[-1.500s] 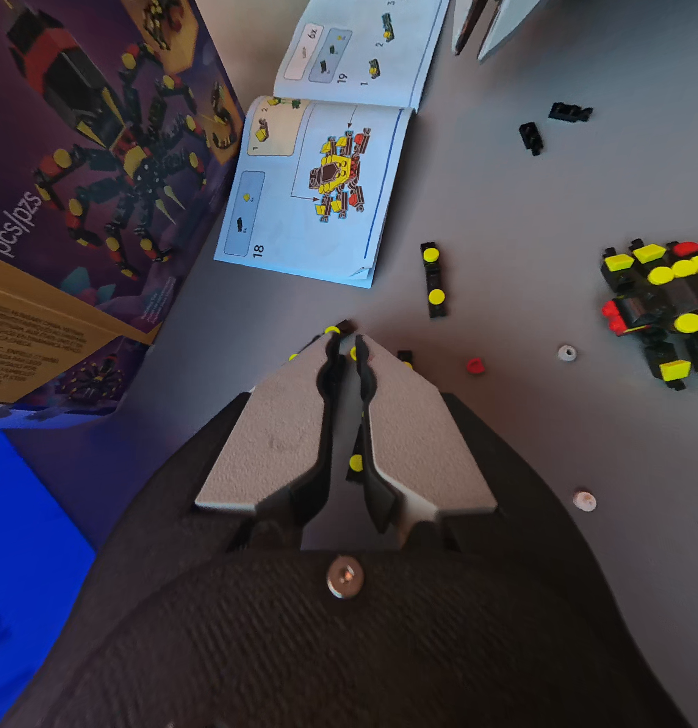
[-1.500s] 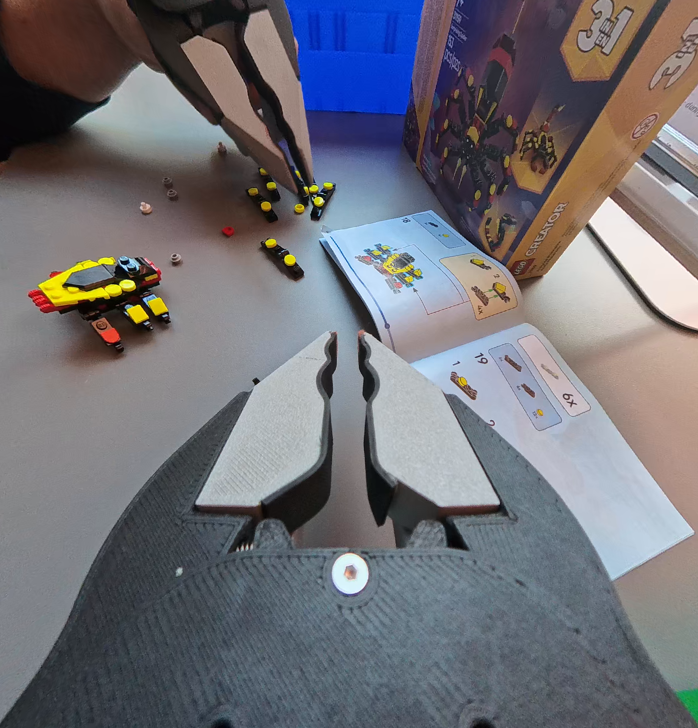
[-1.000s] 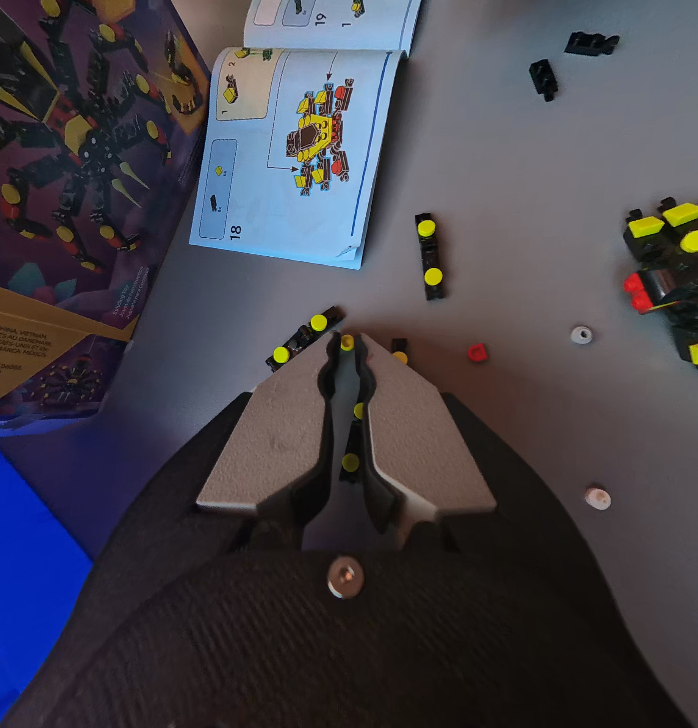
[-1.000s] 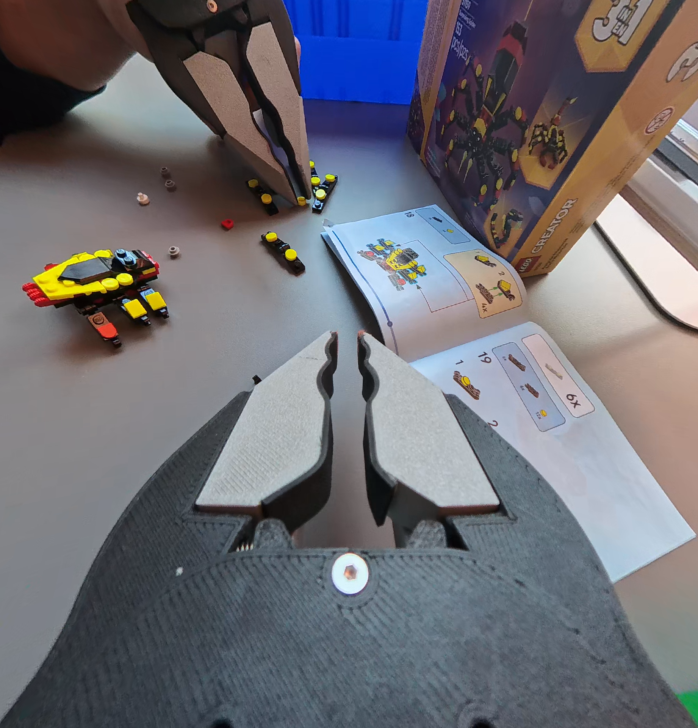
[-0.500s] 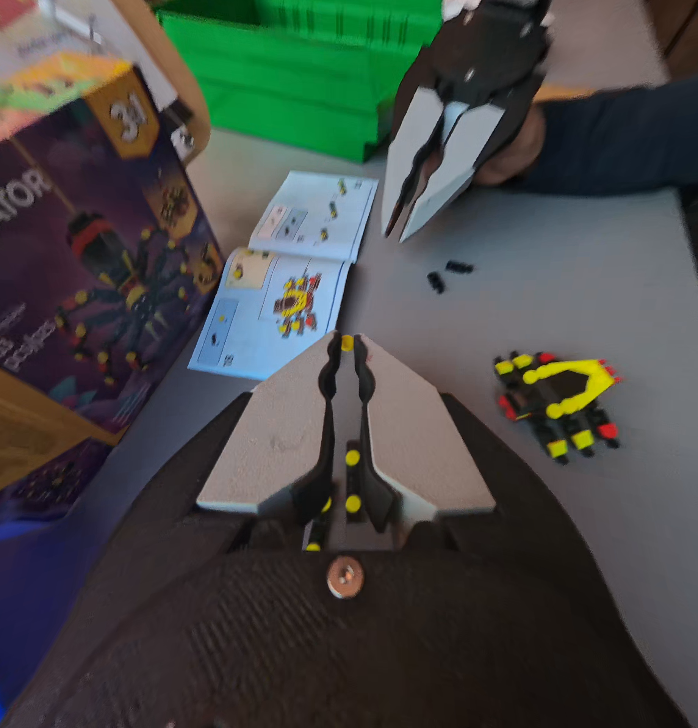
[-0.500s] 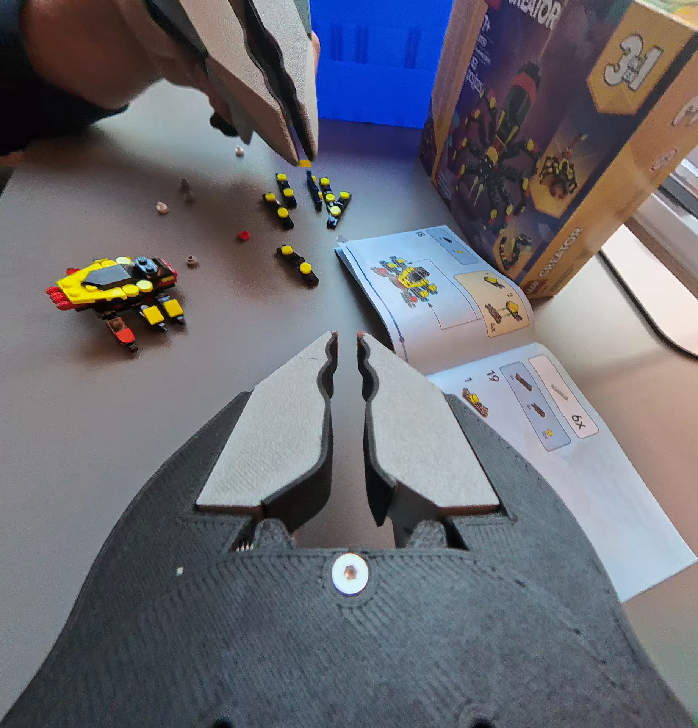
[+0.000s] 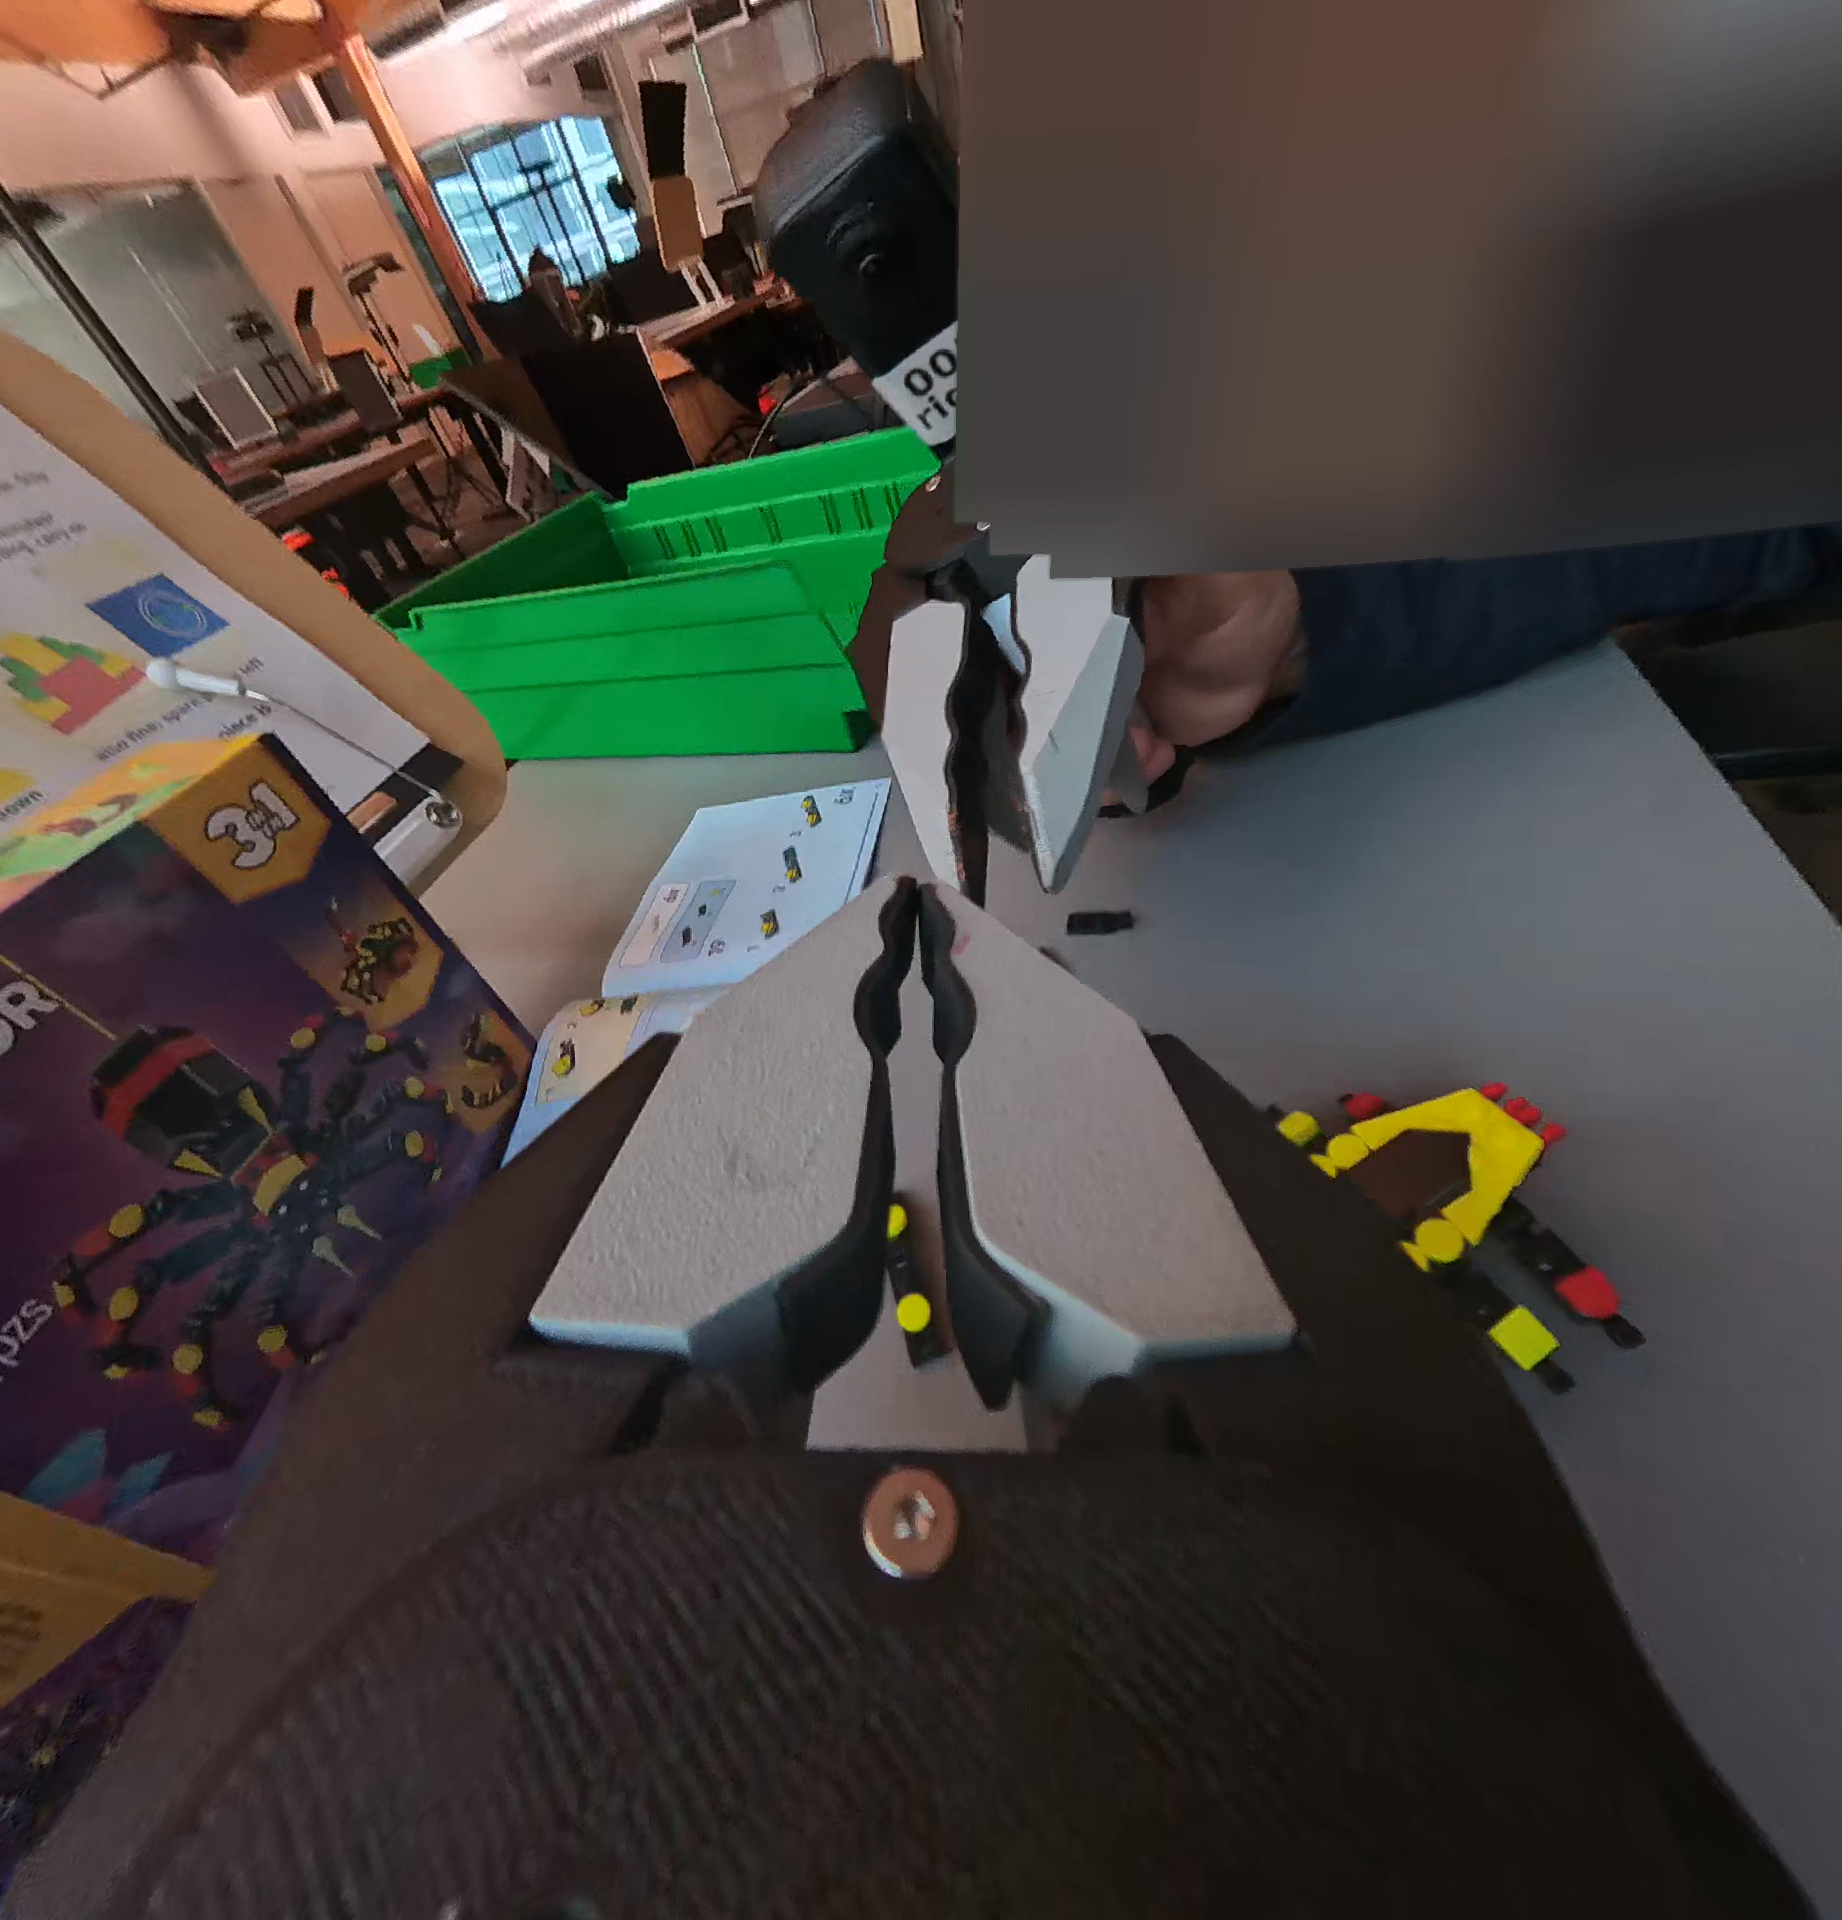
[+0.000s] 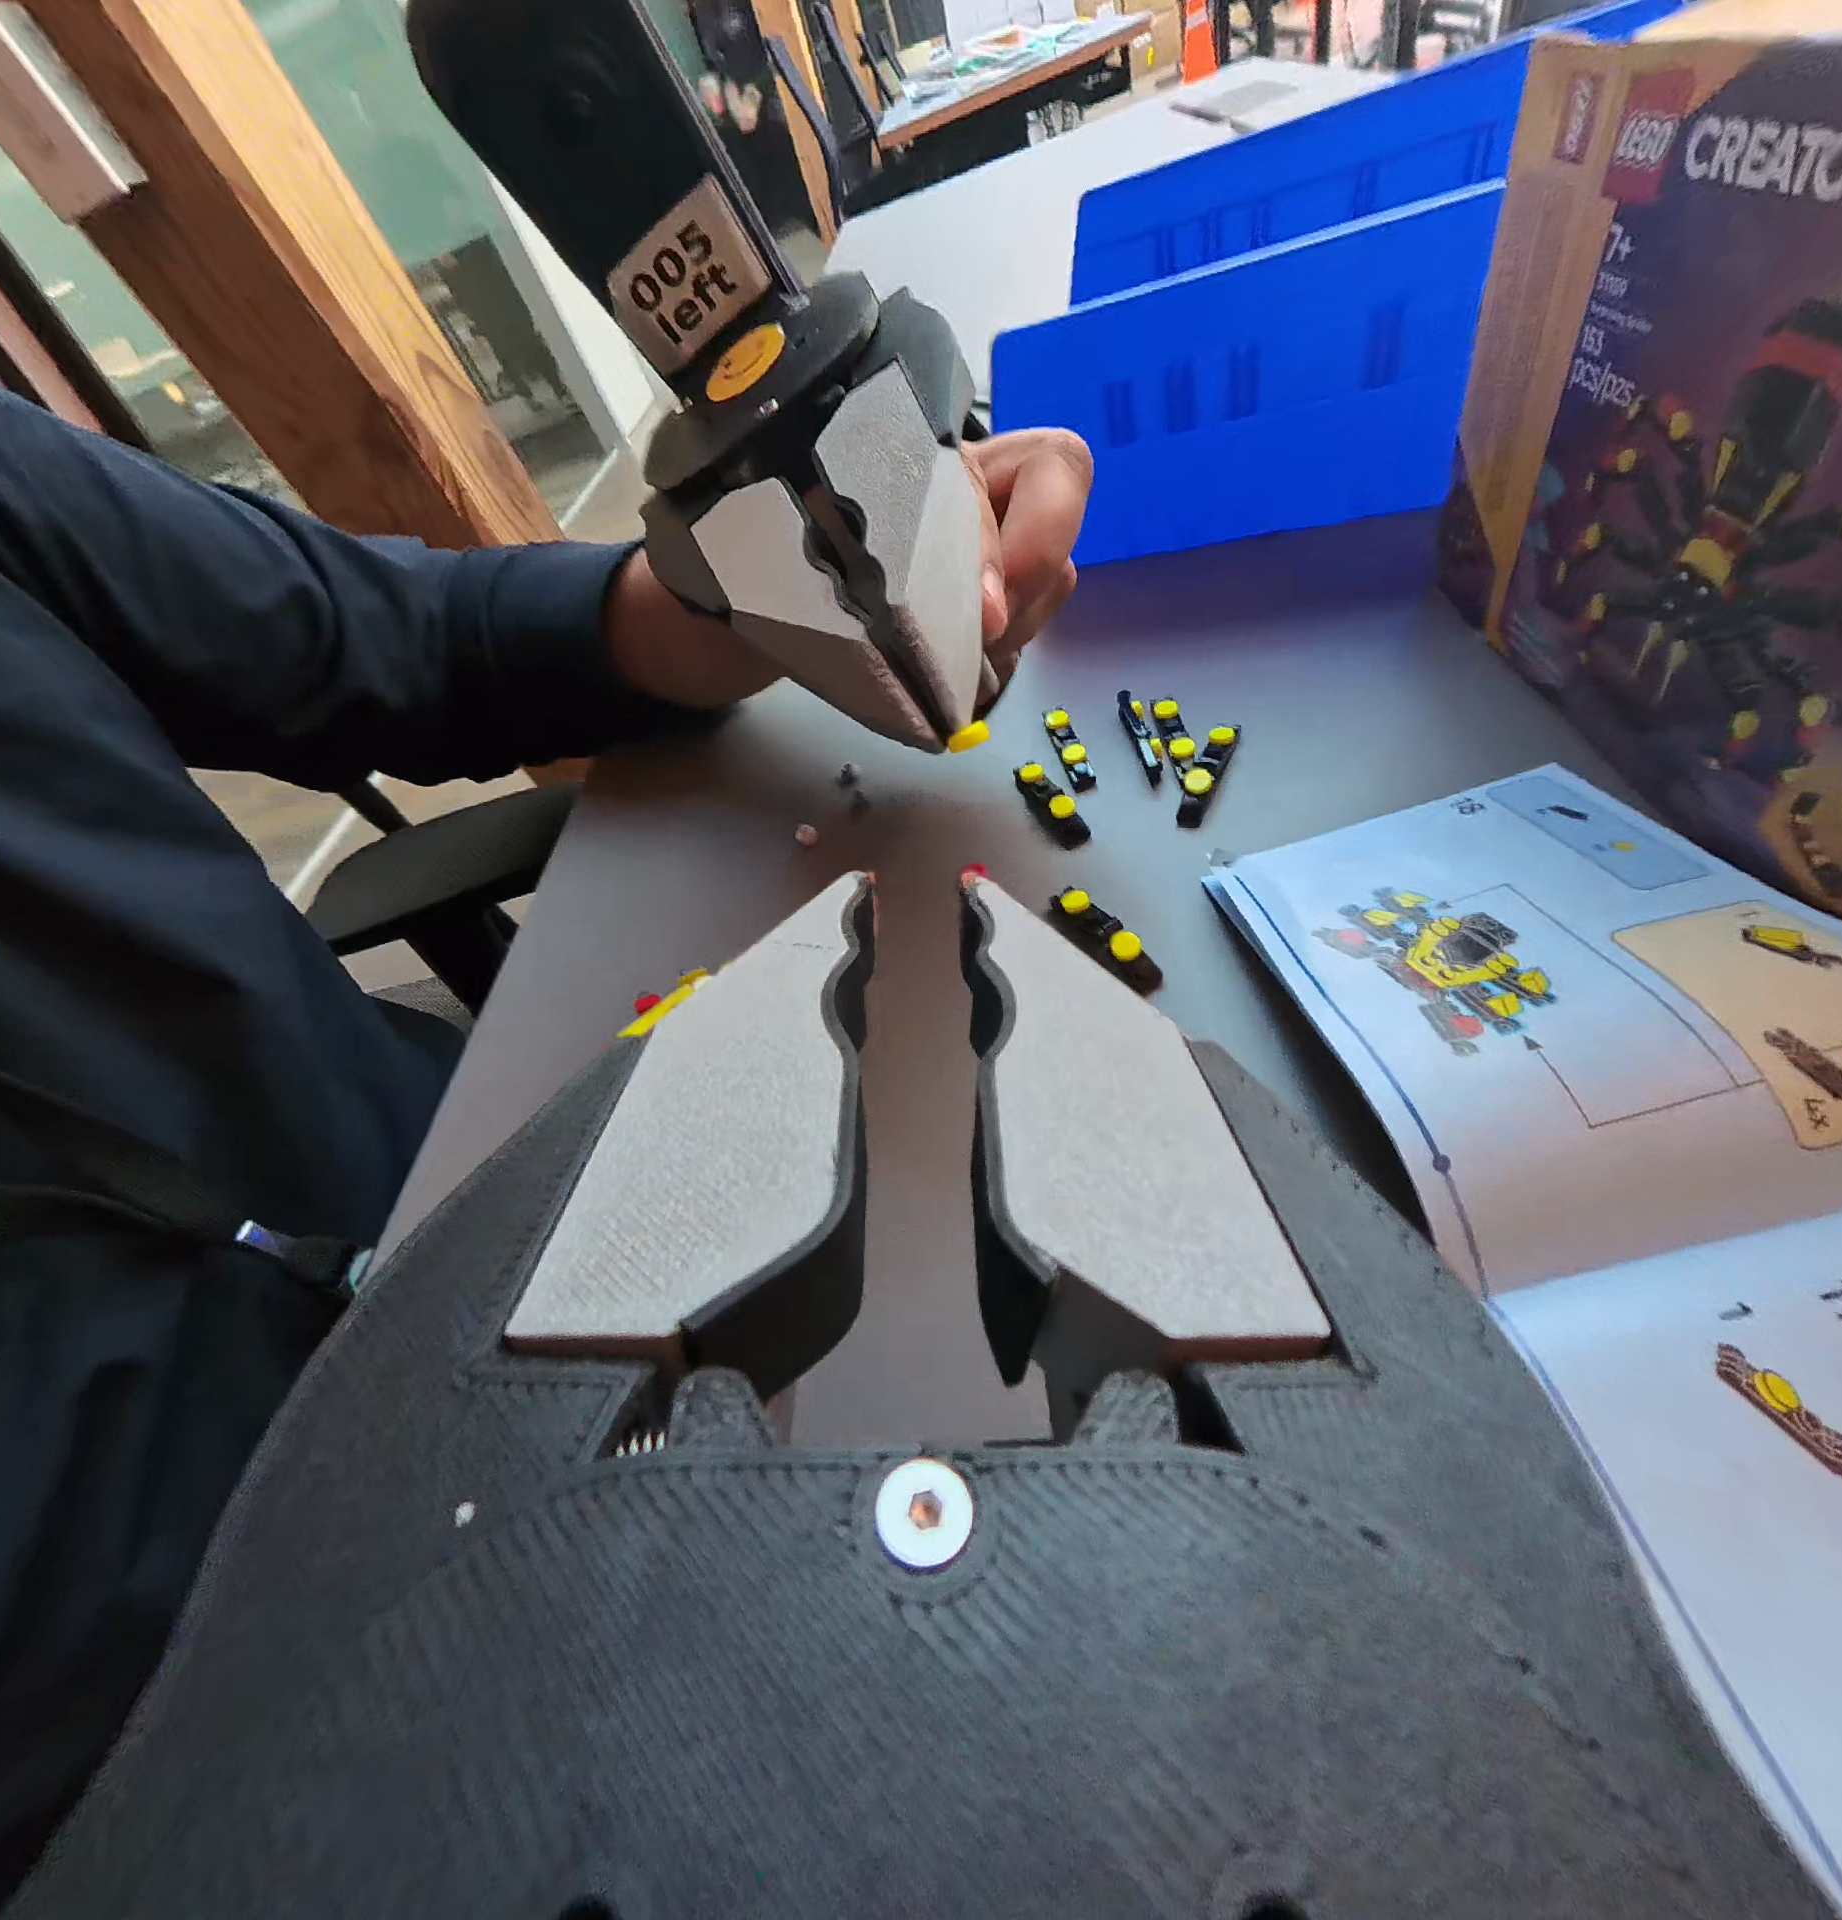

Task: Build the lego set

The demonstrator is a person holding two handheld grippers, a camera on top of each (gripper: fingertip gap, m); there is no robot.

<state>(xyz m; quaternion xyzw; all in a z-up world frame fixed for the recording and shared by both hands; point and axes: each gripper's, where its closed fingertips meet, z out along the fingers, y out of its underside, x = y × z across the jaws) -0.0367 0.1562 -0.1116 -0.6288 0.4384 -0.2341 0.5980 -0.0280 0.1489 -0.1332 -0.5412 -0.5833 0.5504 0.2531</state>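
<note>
My left gripper [image 7: 909, 904] is shut on a small yellow round stud [image 8: 967, 736], which shows at its tip in the right wrist view [image 8: 943, 740]. It hangs above several black leg pieces with yellow studs [image 8: 1052, 805]. One such leg piece [image 7: 912, 1309] shows on the table through my left jaws. My right gripper [image 8: 917, 883] is slightly open and empty, low over the table. The yellow, black and red build [image 7: 1436, 1195] lies to the right of my left gripper. It is mostly hidden behind my right gripper's finger [image 8: 668, 1003].
The open instruction booklet [image 8: 1519, 987] lies right of the leg pieces, with the purple set box [image 8: 1675, 468] behind it. Blue bins [image 8: 1260, 395] stand at the back. A green bin [image 7: 636, 644] stands at the far side. Tiny loose pieces [image 8: 808, 833] and a black piece [image 7: 1099, 921] lie about. Both grippers' tips are close together, under 4 cm apart.
My left gripper closed on the yellow stud among the leg pieces, lifted it off the table and tilted up. My right gripper kept its gap and shifted a little toward the pieces.
</note>
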